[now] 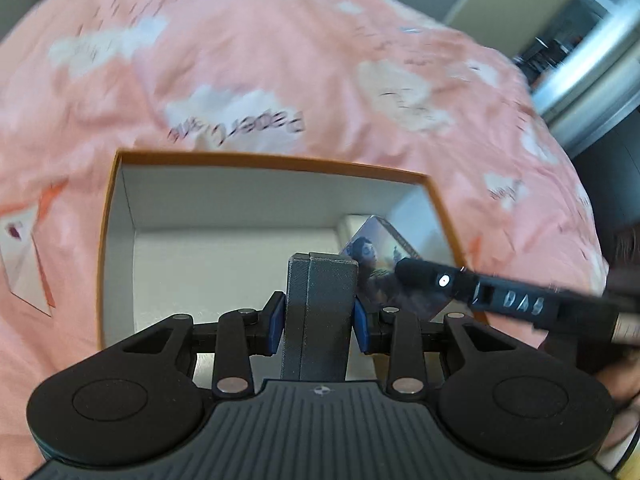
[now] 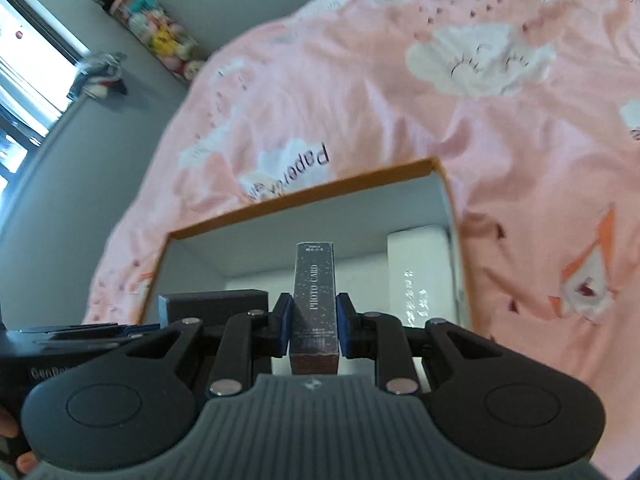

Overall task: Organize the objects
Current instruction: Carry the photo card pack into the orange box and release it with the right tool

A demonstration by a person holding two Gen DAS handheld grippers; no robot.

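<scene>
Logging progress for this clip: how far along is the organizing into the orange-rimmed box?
Done: a white box already lies inside the orange-rimmed box.

In hand: the left gripper is shut on a dark grey box, and the right gripper is shut on a PHOTO CARD box; both hang over the opening.

Left: setting both down inside. Other loose items are not visible.

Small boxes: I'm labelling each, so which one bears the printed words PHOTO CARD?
The dark speckled box gripped by the right gripper; the left gripper holds a plain grey textured box.
</scene>
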